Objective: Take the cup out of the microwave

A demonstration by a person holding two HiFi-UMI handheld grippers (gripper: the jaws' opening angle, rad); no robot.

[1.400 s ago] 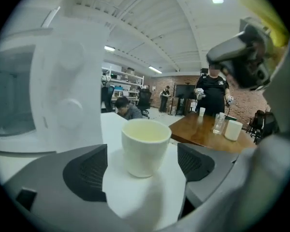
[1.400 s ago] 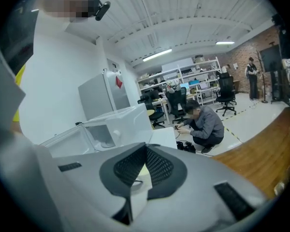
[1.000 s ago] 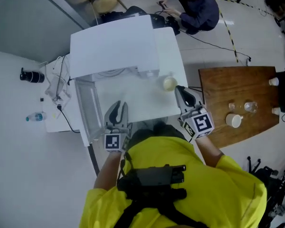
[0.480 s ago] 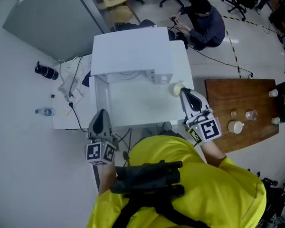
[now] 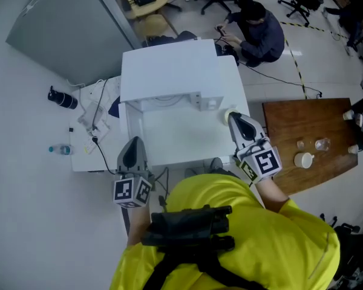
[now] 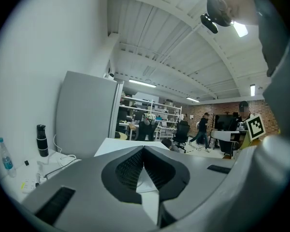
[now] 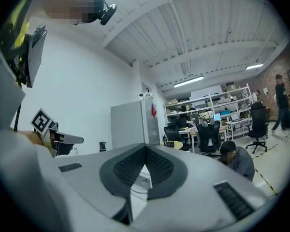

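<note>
Looking down from the head view first: my left gripper (image 5: 133, 145) hovers at the near-left corner of the white rectangular table (image 5: 187, 141), jaws clenched on nothing. My right gripper (image 5: 237, 123) sits at the table's right edge, also clenched and empty. The small cream round cup (image 5: 226, 115) stands on the table by the front right corner of the boxy white microwave (image 5: 169, 71). It's just beside my right tips and half covered by them, and I can't tell whether they touch. By my reckoning it's already out, which is why both hands are held clear with nothing gripped. The microwave's door is too washed out to read. Left gripper view now: pads pressed together, only the microwave's pale top beyond them, no cup. Right gripper view: pads meeting, a sliver of white casing below them, and the cup is hidden under my own jaws.
</note>
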